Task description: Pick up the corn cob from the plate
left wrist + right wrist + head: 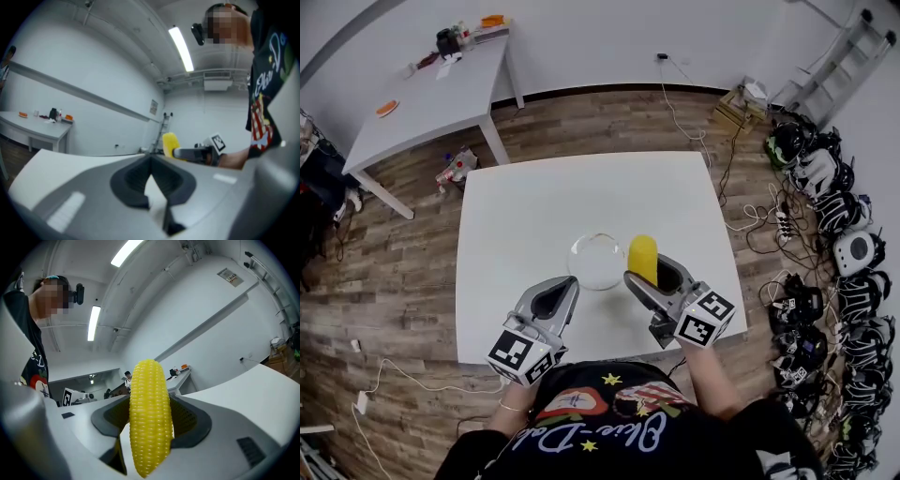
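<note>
Head view: my right gripper (649,277) holds the yellow corn cob (643,255) just right of the clear plate (596,261) on the white table (516,216). My left gripper (561,295) is on the near left of the plate.

Left gripper view: my left jaws are pressed together with nothing in them.

Right gripper view: my right jaws squeeze the corn cob, and it stands up tall.

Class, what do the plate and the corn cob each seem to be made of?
The plate looks like clear glass or plastic: the white table shows through it. The corn cob is probably a plastic imitation: its kernels are uniformly yellow, very regular and faintly glossy, though real corn cannot be excluded.
</note>
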Demonstrator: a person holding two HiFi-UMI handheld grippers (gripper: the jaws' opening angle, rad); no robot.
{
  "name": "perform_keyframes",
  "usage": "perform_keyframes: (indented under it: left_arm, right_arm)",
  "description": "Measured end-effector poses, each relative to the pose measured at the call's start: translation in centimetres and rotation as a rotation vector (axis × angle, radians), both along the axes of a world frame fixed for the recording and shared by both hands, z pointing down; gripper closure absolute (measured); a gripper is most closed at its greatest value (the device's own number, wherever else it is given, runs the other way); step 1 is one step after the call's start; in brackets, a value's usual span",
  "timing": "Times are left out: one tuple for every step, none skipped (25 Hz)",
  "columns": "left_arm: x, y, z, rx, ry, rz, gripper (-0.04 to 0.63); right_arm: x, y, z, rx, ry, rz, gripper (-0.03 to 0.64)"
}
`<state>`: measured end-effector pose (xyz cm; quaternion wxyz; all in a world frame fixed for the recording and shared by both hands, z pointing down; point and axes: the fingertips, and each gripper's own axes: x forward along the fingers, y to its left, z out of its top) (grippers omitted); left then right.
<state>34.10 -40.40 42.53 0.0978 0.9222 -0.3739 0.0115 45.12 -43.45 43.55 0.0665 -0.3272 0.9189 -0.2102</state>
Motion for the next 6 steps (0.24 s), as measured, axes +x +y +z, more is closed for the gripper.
perform_keyframes:
  left_arm:
    - [-0.06,0.00,0.00,-0.001,-0.002,0.000,0.601]
    - [-0.12,0.01,-0.02,-0.003,-0.003,0.001,0.601]
    - [-0.16,0.03,-0.03,-0.003,-0.004,0.001,0.601]
    - [-0.18,0.05,-0.06,-0.003,-0.003,0.002,0.601]
    - [-0.19,0.06,-0.10,-0.003,-0.002,0.002,0.601]
    - [-0.19,0.07,-0.15,-0.002,-0.001,0.001,0.601]
  right_arm:
    - [-0.09,-0.01,-0.03,0.000,0.000,0.001,0.354]
    - [-0.15,-0.03,-0.09,0.000,-0.001,0.003,0.354]
    - [-0.17,-0.06,-0.17,0.001,-0.003,0.006,0.354]
    - [-0.15,-0.09,-0.28,0.003,-0.005,0.009,0.354]
    - [-0.11,-0.12,-0.40,0.004,-0.008,0.011,0.354]
    - [-0.07,-0.15,-0.53,0.006,-0.010,0.014,0.354]
